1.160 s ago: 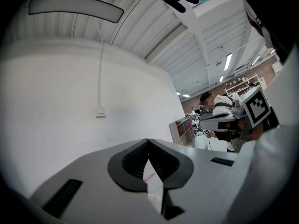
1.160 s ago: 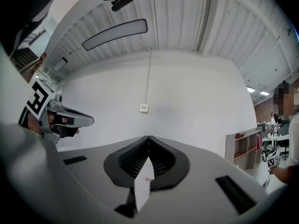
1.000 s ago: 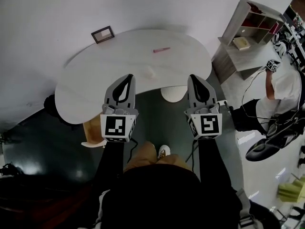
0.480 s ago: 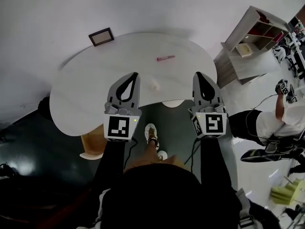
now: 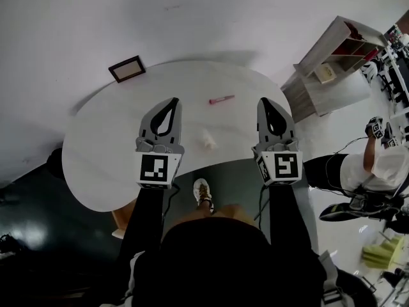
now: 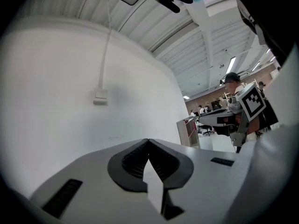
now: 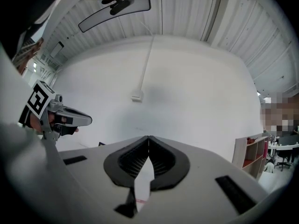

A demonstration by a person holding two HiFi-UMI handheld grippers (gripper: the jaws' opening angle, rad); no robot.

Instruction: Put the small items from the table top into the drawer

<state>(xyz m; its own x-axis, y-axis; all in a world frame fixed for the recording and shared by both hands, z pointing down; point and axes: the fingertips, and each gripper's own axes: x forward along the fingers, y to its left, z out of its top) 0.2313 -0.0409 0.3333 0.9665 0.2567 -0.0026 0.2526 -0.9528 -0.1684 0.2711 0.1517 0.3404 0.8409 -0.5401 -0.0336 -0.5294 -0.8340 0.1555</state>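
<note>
Small items first: a pink pen-like stick (image 5: 222, 99) lies flat near the middle of the white desk (image 5: 102, 139), and a pale little lump (image 5: 208, 139) sits at 7 o'clock from it, close to the near edge. What that lump is, I can't tell from up here. Both lie out in the open with bare desk around them, so either should be easy to reach. A dark framed panel (image 5: 126, 69) rests at 10 o'clock from the stick, right at the far rim, and looks too big to count as small.

Now the tools. The left gripper (image 5: 172, 102) hangs at 9 o'clock from the stick and the right gripper (image 5: 264, 102) at 3 o'clock, held level and side by side, bracketing both items. The left's fingers (image 6: 133, 160) are pressed together at the tips with nothing between them, and the right's fingers (image 7: 163, 160) are the same, closed and empty. That reads as an approach posture: nothing picked yet, and they must part before any grab.

No drawer can be made out from here. A shelf unit (image 5: 332, 62) stands off the desk at 2 o'clock.

Writing? None readable, only black-and-white square markers on the gripper cubes.
</note>
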